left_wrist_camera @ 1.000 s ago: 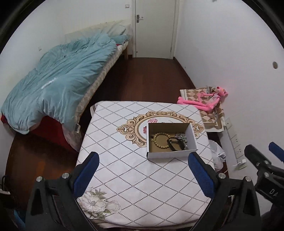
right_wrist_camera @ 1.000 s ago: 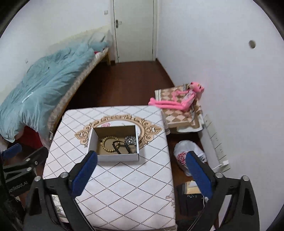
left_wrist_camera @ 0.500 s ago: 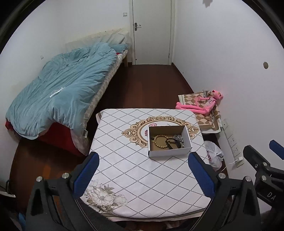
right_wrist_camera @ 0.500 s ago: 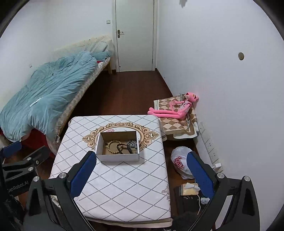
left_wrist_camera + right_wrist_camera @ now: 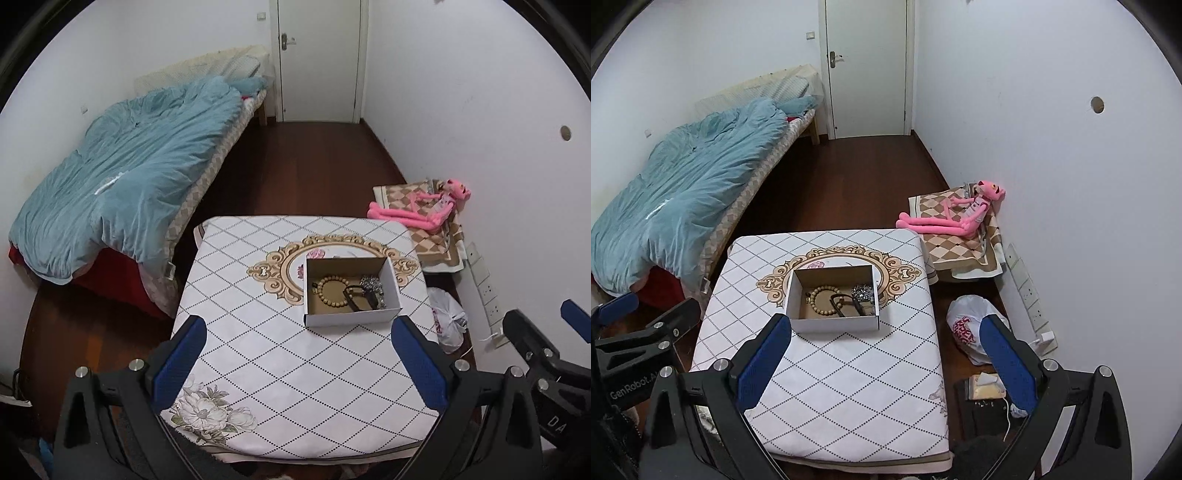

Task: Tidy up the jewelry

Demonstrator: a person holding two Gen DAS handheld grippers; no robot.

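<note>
A small open cardboard box (image 5: 391, 275) stands on the patterned table (image 5: 280, 362); it also shows in the right wrist view (image 5: 834, 325). In it lie a wooden bead bracelet (image 5: 330, 290), a black band (image 5: 356, 299) and a silvery sparkly piece (image 5: 373, 286). The bracelet (image 5: 820, 295) and silvery piece (image 5: 863, 291) show in the right wrist view too. My left gripper (image 5: 295, 358) is open and empty, high above the table's near half. My right gripper (image 5: 884, 360) is open and empty, high above the table's near right edge.
A bed with a blue quilt (image 5: 125, 184) stands at the left. A pink plush toy (image 5: 955, 219) lies on a checked cushion at the right wall. A white plastic bag (image 5: 967, 328) and a power strip (image 5: 1028, 291) sit right of the table. A door (image 5: 319, 59) is at the back.
Both grippers have risen and drawn back from the table, so the table and box look smaller and lower in both views. The box and jewelry have not moved.
</note>
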